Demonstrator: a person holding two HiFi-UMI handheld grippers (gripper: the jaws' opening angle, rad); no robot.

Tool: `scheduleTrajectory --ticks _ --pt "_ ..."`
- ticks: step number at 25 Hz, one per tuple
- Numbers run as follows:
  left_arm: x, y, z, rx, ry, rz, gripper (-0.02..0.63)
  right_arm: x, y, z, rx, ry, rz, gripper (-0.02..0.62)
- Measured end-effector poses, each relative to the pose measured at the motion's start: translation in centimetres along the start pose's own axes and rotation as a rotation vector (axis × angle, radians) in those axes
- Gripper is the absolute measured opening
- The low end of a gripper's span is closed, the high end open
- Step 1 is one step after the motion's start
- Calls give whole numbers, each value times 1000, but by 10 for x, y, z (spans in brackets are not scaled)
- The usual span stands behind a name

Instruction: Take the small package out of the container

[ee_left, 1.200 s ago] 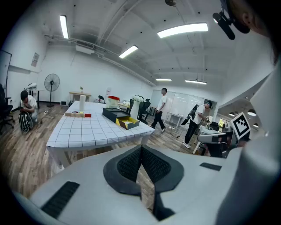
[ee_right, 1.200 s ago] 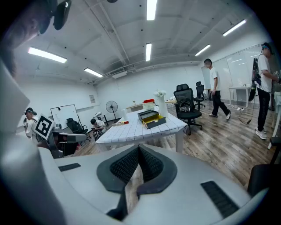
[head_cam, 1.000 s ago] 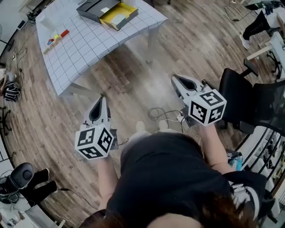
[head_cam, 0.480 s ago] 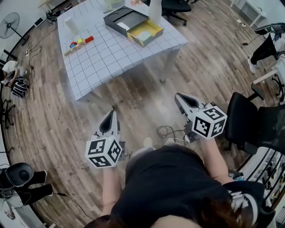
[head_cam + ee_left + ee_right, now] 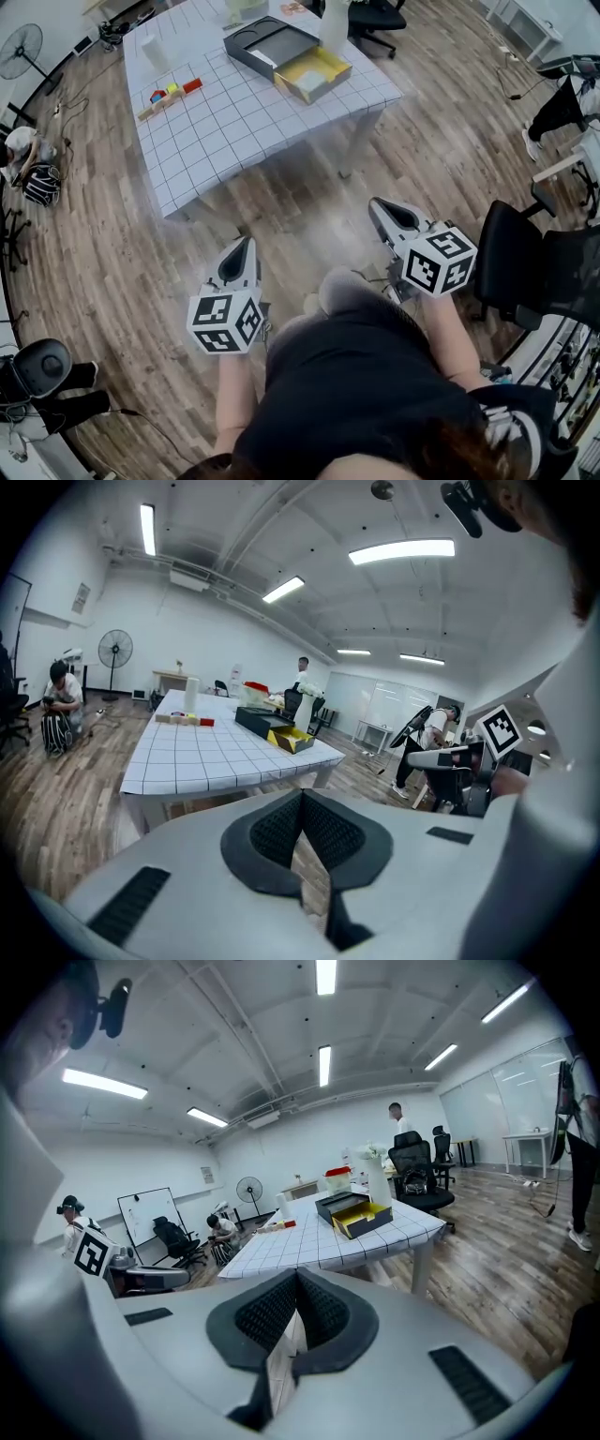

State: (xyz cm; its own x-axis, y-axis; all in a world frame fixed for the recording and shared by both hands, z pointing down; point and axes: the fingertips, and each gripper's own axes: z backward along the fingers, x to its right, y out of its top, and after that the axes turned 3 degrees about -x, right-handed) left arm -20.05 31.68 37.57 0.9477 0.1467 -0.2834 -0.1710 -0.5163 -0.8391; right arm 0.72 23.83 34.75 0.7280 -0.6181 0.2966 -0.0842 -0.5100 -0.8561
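**Both tongs shut and empty, well short of the bench**

Head view: The person stands on a wood floor (image 5: 112,253) and holds 2 tongs low in front of the body. The left tongs (image 5: 244,242) and the right tongs (image 5: 375,202) both point toward the bench (image 5: 253,127). Both are well apart from it, and neither carries anything. At the far right corner of the bench's gridded cover sits the container (image 5: 265,42), a dark tray. A yellow box (image 5: 317,73) lies right against it. A pale item (image 5: 306,79) lies inside the yellow box, too small to tell whether it is the small package. A row of coloured blocks (image 5: 169,94) lies toward the bench's left side, with a white roll (image 5: 157,52) beyond them. An office chair (image 5: 525,267) stands near the right tongs.

Left gripper view: The jaws of the left tongs (image 5: 302,792) are closed tip to tip with nothing between them. Beyond them the bench (image 5: 216,761) stands ahead. The container (image 5: 255,719) and the yellow box (image 5: 292,741) are at its far right end, and the coloured blocks (image 5: 186,720) are further left. A person (image 5: 58,705) crouches at the left beside a fan (image 5: 114,651). The marker cube of the right tongs shows at the right edge.

Right gripper view: The jaws of the right tongs (image 5: 298,1272) are pressed together at the tips and hold nothing. The bench (image 5: 319,1241) lies ahead. The yellow box (image 5: 367,1218) is at its right end, with the container (image 5: 337,1204) just behind it.
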Motion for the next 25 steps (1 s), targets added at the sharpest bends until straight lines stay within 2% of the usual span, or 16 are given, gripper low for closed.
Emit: scheduleTrajectory --ticks 7,11,16,25 --pt "-6 11 -33 -21 46 21 26 24 11 -37 -23 48 13 14" --pt "0 29 -68 8 72 42 26 48 24 -57 -43 96 38 14" --pt "20 59 -128 4 58 -22 26 90 41 -81 -54 136 40 14" --pt "50 104 -225 -50 50 -70 26 154 79 -111 -72 184 65 14"
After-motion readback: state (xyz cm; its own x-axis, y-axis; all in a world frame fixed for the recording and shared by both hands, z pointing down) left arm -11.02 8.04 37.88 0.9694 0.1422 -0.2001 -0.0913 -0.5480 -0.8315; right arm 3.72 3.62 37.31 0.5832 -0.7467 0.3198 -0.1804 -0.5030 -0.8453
